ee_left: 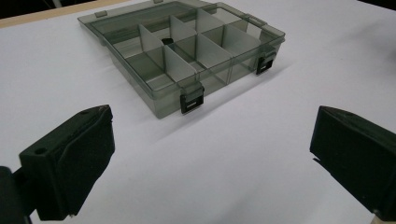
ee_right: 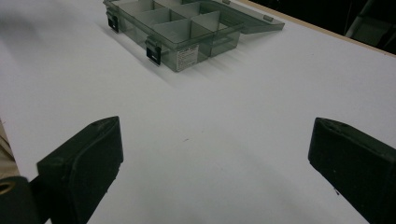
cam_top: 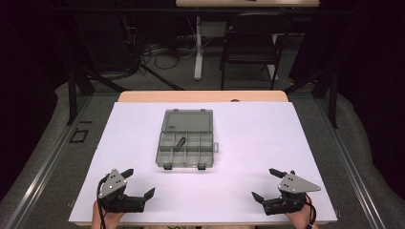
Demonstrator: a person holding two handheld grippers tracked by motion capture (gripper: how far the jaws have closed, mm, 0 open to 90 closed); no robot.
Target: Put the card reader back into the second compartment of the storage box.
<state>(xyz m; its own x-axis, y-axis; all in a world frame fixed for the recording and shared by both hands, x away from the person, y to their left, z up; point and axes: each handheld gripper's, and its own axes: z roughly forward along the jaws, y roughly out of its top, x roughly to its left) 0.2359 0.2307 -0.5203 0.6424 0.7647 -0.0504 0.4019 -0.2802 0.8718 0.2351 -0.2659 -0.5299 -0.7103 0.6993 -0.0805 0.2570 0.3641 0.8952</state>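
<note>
On the white table (cam_top: 248, 143), a smoky translucent compartment box (cam_top: 185, 148) sits mid-table with its lid (cam_top: 187, 121) folded back flat, well apart from both tools. The left gripper (cam_top: 135, 182) and right gripper (cam_top: 267, 184) rest near the front edge, jaws spread wide, holding nothing. The light box would likely skid or tip if one jaw pushed its wall, and its two dark latches (ee_left: 192, 100) could snag. A small dark item (cam_top: 180, 142) lies in a centre compartment; it might jump out. The side label (ee_right: 187, 58) is too small to read.

Organizer box (cam_top: 185, 140) mid-table (cam_top: 248, 191), lid open behind; small object (cam_top: 180, 142) in centre compartment.
</note>
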